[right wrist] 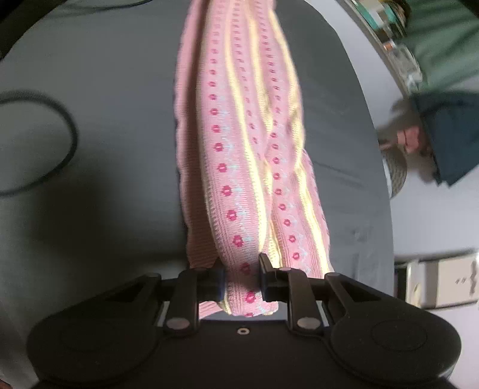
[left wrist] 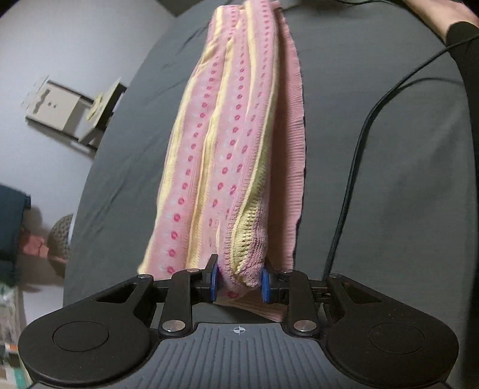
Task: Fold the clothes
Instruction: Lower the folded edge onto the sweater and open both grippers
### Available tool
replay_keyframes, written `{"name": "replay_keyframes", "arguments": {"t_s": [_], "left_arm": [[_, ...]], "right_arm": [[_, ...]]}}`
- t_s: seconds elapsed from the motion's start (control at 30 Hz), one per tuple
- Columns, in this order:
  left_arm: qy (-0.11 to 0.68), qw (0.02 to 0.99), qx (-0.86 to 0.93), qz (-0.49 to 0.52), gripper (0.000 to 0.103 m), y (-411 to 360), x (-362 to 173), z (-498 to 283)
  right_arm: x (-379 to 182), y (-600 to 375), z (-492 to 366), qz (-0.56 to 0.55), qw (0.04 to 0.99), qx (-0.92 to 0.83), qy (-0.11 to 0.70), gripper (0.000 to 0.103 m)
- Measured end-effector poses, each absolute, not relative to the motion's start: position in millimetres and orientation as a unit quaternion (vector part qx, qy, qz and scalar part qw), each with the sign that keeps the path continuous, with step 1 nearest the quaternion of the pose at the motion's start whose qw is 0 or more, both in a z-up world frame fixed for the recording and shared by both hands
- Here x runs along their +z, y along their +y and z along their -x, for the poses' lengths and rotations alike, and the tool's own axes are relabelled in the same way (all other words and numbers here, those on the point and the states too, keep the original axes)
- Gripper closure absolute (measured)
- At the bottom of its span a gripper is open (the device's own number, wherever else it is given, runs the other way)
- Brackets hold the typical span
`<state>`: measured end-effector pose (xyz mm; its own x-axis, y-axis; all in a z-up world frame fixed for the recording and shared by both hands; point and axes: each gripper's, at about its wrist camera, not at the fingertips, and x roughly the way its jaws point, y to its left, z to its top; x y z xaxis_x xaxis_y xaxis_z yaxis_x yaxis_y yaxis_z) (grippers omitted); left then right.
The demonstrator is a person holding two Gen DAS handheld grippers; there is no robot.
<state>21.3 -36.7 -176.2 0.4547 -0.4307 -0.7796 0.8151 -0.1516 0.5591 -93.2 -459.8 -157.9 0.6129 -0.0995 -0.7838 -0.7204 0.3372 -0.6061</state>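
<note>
Left wrist view: left gripper (left wrist: pixel 238 279) clenched on one bunched end of the pink knit garment (left wrist: pixel 233 143); blue pads (left wrist: pixel 213 279) press the cloth from both sides; garment stretches away in a long hanging band over the dark grey bed sheet (left wrist: pixel 374 185), far end near the top edge by the person's other hand (left wrist: pixel 440 15) in a black sleeve (left wrist: pixel 464 45); black cable (left wrist: pixel 353 167) lies on the sheet just beside the cloth; tool pitched steeply down toward the bed.

Right wrist view: right gripper (right wrist: pixel 239 279) grasping the opposite end of the same garment (right wrist: pixel 239 149); cloth pinched between both jaws, tail sticking out behind them; frame blurred; sheet (right wrist: pixel 119 194) below, cable loop (right wrist: pixel 60 134) at left; tool also angled down.

Step, as judged: carrying the garment taut between both hands to lay it on the bed; fold not yet set down; next move calls for lowering both ends evenly, keeping tension, clear of the cable, then letting go.
</note>
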Motion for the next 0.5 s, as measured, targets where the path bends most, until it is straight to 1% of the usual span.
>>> {"name": "replay_keyframes", "arguments": {"t_s": [0.17, 0.23, 0.27, 0.33, 0.37, 0.4, 0.43, 0.47, 0.5], "left_arm": [[0.166, 0.622, -0.484, -0.593, 0.076, -50.4, -186.5, -36.5], [0.165, 0.621, -0.479, -0.597, 0.075, -55.4, -192.6, -38.6], [0.163, 0.626, -0.476, -0.596, 0.072, -55.9, -194.0, -38.5], [0.176, 0.64, -0.473, -0.58, 0.071, -56.2, -192.9, -41.5], [0.184, 0.646, -0.47, -0.572, 0.063, -55.3, -190.2, -42.3], [0.188, 0.653, -0.463, -0.569, 0.046, -53.1, -187.9, -43.1], [0.193, 0.66, -0.456, -0.565, 0.034, -50.7, -185.4, -43.9], [0.198, 0.663, -0.452, -0.564, 0.013, -45.3, -180.6, -44.0], [0.201, 0.665, -0.45, -0.561, 0.01, -41.2, -176.1, -45.1]], "right_arm": [[-178.8, -457.8, 97.3, 0.573, 0.698, 0.222, 0.368, 0.077], [-185.9, -459.2, 98.2, 0.584, 0.695, 0.217, 0.358, 0.072], [-186.5, -460.4, 99.9, 0.583, 0.699, 0.213, 0.355, 0.07], [-183.1, -463.6, 95.9, 0.569, 0.712, 0.201, 0.36, 0.059], [-179.9, -466.5, 93.6, 0.555, 0.72, 0.195, 0.369, 0.056], [-175.3, -470.2, 92.1, 0.54, 0.728, 0.191, 0.378, 0.048], [-170.0, -474.8, 91.5, 0.524, 0.735, 0.187, 0.387, 0.043], [-164.0, -480.1, 92.4, 0.506, 0.743, 0.187, 0.397, 0.043], [-157.9, -485.5, 93.6, 0.486, 0.75, 0.19, 0.407, 0.043]]}}
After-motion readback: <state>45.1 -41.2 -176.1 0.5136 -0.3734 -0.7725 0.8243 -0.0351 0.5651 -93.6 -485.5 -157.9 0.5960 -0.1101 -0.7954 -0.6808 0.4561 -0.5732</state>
